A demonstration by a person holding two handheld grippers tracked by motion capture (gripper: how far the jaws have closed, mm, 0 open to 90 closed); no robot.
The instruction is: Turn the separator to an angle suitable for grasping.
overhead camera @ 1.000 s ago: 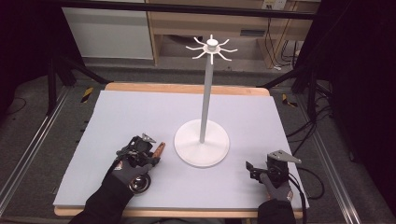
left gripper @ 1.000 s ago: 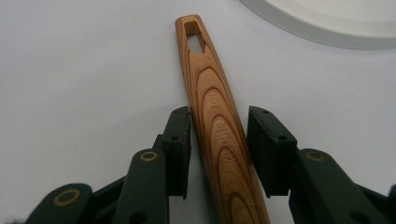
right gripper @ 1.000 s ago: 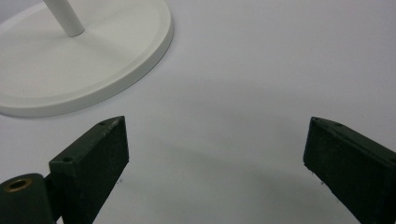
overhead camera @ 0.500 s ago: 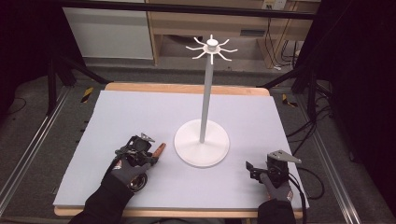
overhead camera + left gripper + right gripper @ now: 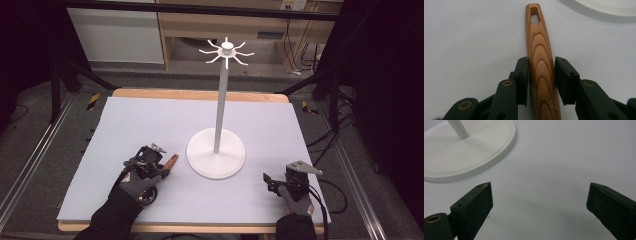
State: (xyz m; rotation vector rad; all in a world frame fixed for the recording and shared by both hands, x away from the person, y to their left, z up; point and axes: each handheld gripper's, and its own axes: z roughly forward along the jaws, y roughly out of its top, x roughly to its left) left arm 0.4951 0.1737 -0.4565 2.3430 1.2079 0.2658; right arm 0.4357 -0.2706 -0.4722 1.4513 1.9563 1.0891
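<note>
Wooden handle (image 5: 541, 65), grained and with a slot at its far end, lies on the pale worktop (image 5: 150, 120) between the jaws of the left gripper (image 5: 541, 75); the jaws press against both its sides, gripping it. In the high view its tip points toward the round base of the white stand (image 5: 216, 152), just beside it. The right gripper (image 5: 539, 202) sits near the worktop's front right, jaws spread wide with nothing between them.

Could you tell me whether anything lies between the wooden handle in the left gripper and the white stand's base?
Nothing visible does. The wooden handle sits between the left gripper's jaws, and only bare grey mat separates its tip from the stand's base.
</note>
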